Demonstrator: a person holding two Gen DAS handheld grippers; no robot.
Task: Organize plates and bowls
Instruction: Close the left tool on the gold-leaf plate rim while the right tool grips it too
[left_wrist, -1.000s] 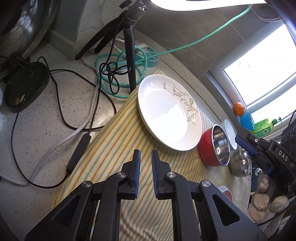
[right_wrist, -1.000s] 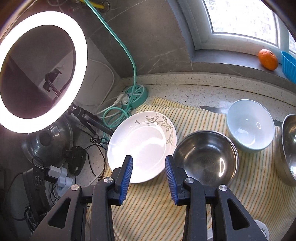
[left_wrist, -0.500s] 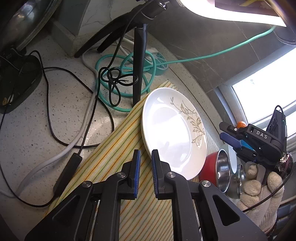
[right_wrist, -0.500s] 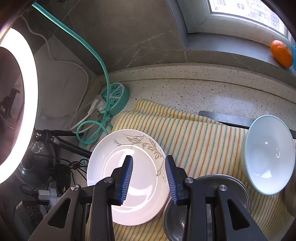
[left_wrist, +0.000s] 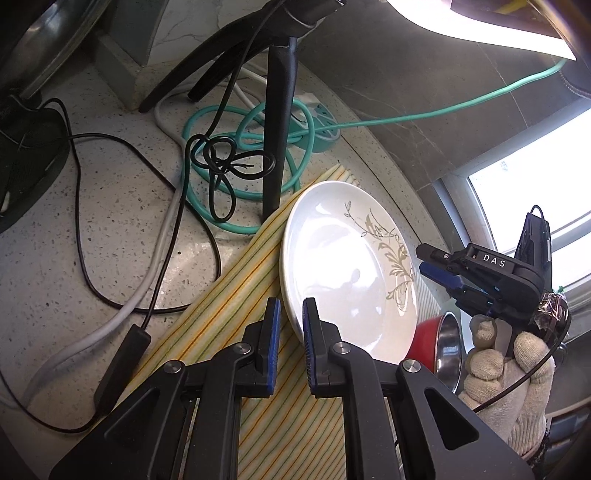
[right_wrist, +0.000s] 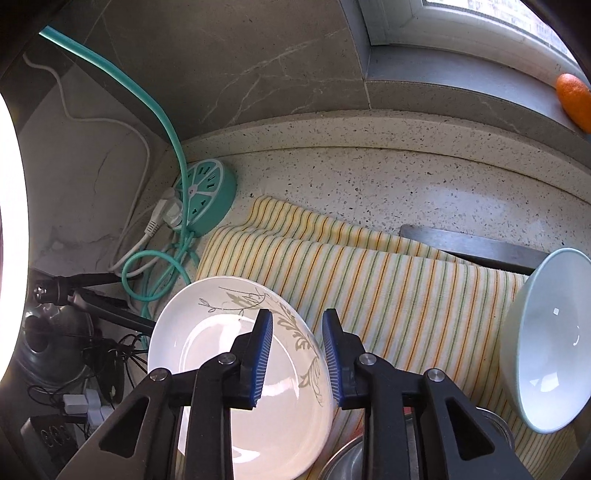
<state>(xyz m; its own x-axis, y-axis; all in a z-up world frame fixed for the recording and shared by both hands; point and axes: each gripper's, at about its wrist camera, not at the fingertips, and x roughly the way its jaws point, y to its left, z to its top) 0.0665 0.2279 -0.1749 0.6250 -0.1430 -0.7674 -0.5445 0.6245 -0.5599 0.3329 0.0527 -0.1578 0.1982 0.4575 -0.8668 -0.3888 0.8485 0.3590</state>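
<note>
Right tongs (right_wrist: 297, 350) have just been closing and now straddle the far-right rim of the plate (right_wrist: 236, 373). The pads are not yet pressing, so call them apart with the rim between them. Compared with a second ago they have come in lower and closer: then they hung above the gap between plate and steel bowl, now the plate fills the near-left of that view.

Left tongs (left_wrist: 288, 332) are nearly together, a narrow slit only, nothing in it. They sit just over the plate's near-left rim, closer to it than a second ago, when striped cloth (left_wrist: 229, 302) lay between.

From the left view the right tongs (left_wrist: 439, 269) and the gloved hand (left_wrist: 506, 373) have arrived at the plate's right side; earlier they were further right, by the bowls.

The plate lies on the cloth at the left end of the bench (right_wrist: 369, 173), the red bowl (left_wrist: 424, 339) touching or just beside its right edge. The pale bowl (right_wrist: 546, 373) is further right.

Judgement: a rim grip on the plate is about to land, so the lift comes next. The left tongs look set to steady it, not grip.
</note>
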